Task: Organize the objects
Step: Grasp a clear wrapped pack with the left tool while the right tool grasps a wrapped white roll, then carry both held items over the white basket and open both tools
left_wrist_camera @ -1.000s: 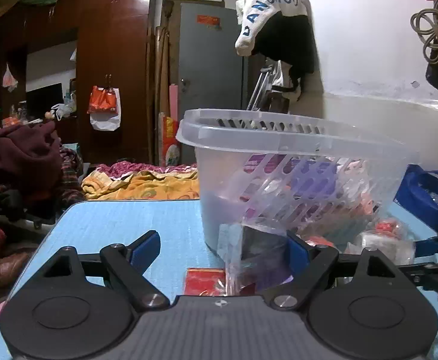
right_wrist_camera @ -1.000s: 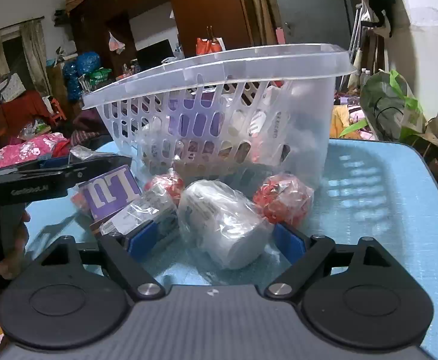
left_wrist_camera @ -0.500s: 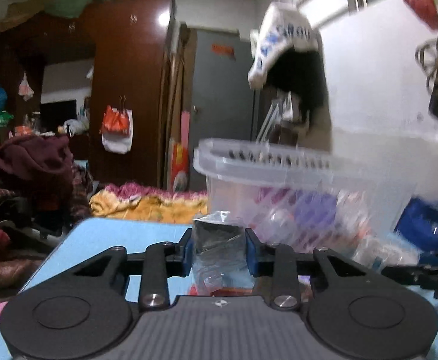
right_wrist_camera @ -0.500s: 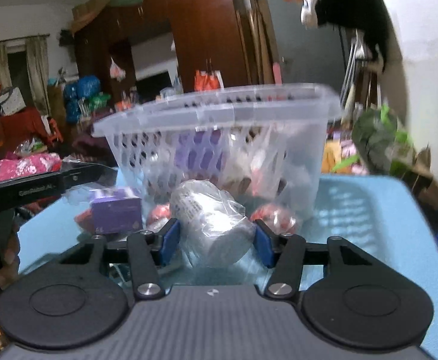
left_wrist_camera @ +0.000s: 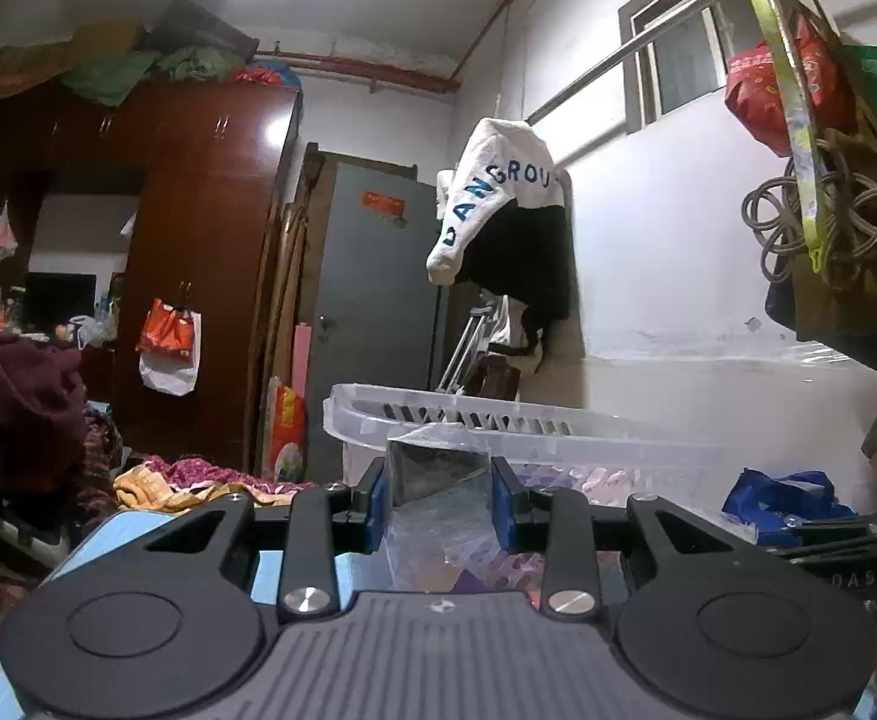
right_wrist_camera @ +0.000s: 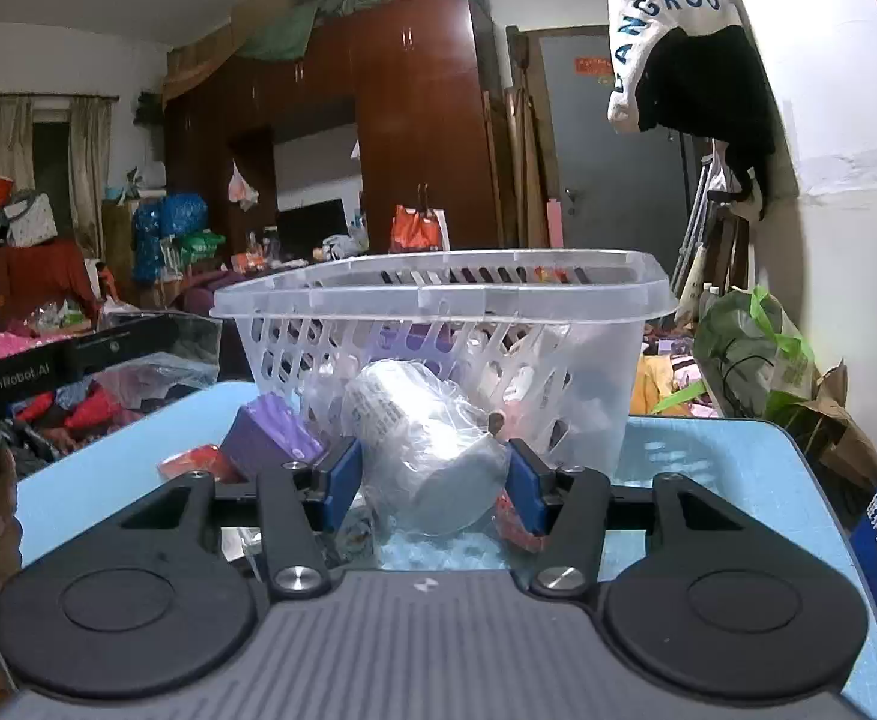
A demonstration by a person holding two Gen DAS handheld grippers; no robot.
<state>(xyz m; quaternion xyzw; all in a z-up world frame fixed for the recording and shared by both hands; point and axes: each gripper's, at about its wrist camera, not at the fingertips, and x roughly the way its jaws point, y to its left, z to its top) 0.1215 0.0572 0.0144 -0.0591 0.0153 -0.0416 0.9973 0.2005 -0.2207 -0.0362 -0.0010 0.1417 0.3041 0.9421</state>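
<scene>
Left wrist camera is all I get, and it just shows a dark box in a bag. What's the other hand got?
Observer: The right gripper has its fingers closed on a white roll wrapped in a clear bag.
Operator: Is anything else waiting?
Observer: Yes, a purple box lies on the blue table, in front of the basket.
Operator: Anything red?
Observer: A red packet lies right beside the purple box.

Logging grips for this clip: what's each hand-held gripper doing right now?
Left hand-held gripper: shut on a dark boxy item in clear wrap.
Right hand-held gripper: shut on a white roll in a clear bag.
</scene>
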